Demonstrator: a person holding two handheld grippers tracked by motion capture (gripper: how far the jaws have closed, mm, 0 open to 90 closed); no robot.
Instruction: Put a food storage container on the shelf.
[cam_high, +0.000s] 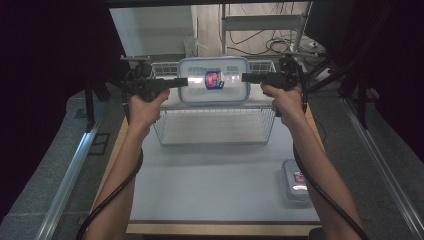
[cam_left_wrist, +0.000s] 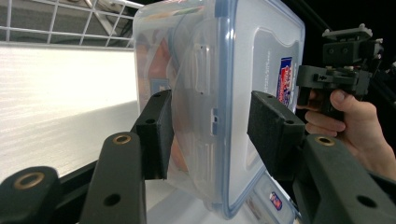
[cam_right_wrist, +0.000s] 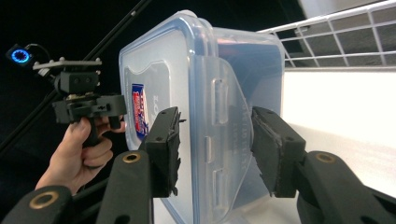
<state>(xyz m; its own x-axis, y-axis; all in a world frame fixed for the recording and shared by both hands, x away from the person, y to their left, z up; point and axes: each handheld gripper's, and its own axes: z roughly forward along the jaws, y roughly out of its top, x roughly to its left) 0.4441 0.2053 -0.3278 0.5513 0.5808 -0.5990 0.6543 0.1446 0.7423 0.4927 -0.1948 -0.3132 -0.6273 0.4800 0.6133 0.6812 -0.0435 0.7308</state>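
Note:
A clear plastic container (cam_high: 214, 80) with a blue-rimmed lid and a red and blue label hangs in the air over a white wire basket (cam_high: 162, 134). My left gripper (cam_high: 184, 81) is shut on its left end and my right gripper (cam_high: 245, 77) on its right end. In the left gripper view the container (cam_left_wrist: 219, 93) stands on edge, clamped across lid and base by the left gripper (cam_left_wrist: 215, 130). The right gripper view has the container (cam_right_wrist: 205, 93) pinched the same way by the right gripper (cam_right_wrist: 217, 149).
The basket stands at the far middle of the pale table (cam_high: 215, 185). A second, smaller lidded container (cam_high: 296, 180) lies near the table's front right edge. Dark curtains and metal rails flank the table.

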